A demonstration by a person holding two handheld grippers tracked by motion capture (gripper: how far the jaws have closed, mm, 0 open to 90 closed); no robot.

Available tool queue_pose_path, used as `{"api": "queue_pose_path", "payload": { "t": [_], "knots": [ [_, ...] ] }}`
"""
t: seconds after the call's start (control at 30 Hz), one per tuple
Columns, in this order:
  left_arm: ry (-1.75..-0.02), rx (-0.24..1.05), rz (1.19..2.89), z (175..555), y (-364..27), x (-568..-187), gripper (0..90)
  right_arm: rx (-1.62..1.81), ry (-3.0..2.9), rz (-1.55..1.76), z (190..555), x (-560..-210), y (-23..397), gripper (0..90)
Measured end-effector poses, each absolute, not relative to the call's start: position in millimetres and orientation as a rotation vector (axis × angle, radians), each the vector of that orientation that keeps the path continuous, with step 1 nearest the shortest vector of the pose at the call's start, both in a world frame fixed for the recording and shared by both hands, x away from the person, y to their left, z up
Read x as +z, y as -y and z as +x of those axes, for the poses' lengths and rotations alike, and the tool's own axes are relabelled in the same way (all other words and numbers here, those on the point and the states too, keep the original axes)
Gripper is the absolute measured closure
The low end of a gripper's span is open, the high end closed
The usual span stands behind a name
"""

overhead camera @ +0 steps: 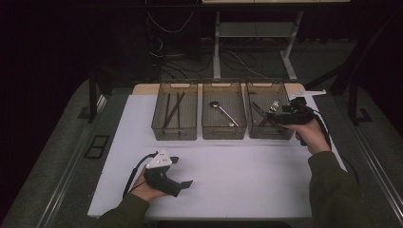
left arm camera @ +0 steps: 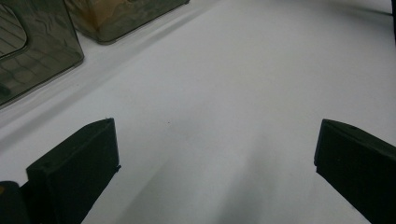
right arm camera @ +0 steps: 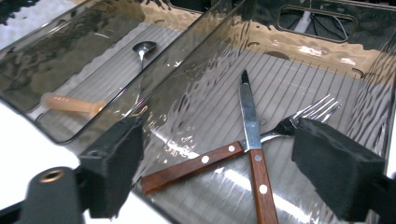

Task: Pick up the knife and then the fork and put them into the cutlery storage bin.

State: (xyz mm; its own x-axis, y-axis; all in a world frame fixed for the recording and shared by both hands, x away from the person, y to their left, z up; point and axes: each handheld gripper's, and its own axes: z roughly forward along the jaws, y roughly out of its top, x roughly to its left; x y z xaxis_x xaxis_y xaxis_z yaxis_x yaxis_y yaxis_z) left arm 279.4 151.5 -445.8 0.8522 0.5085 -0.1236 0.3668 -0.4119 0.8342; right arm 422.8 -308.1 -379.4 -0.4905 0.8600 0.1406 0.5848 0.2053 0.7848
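High view: the right claw (overhead camera: 283, 115) hovers over the right bin (overhead camera: 286, 133); the left claw (overhead camera: 182, 171) rests on the white counter (overhead camera: 247, 175).
Left gripper view: jaws wide apart, empty.
Right gripper view: jaws spread, nothing gripped; the knife (right arm camera: 252, 144) crosses the fork (right arm camera: 224, 156) on the bin's floor.

3 bins stand in a row along the table's (overhead camera: 228, 180) far edge. The left bin (overhead camera: 174, 117) holds chopsticks (overhead camera: 172, 109), the middle bin (overhead camera: 224, 124) a spoon (overhead camera: 223, 112), and the right bin (overhead camera: 267, 95) a knife (right arm camera: 252, 140) lying across a fork (right arm camera: 224, 156).
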Motion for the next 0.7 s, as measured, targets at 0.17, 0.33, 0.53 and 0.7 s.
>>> {"api": "queue_pose_path", "payload": {
  "t": [0.17, 0.33, 0.53, 0.7],
  "knots": [
    [-0.633, 0.189, 2.044, 279, -152, -445, 0.0, 1.199, -2.153, 1.306, 409, -379, 308, 14.5],
    [-0.629, 0.192, 2.046, 278, -153, -445, 0.0, 1.241, -2.153, 1.254, 391, -379, 300, 14.5],
    [-0.624, 0.193, 2.044, 278, -155, -445, 0.0, 1.269, -2.164, 1.202, 370, -384, 289, 14.5],
    [-0.621, 0.19, 2.039, 278, -156, -444, 0.0, 1.285, -2.176, 1.178, 352, -392, 283, 12.2]
  ]
}}
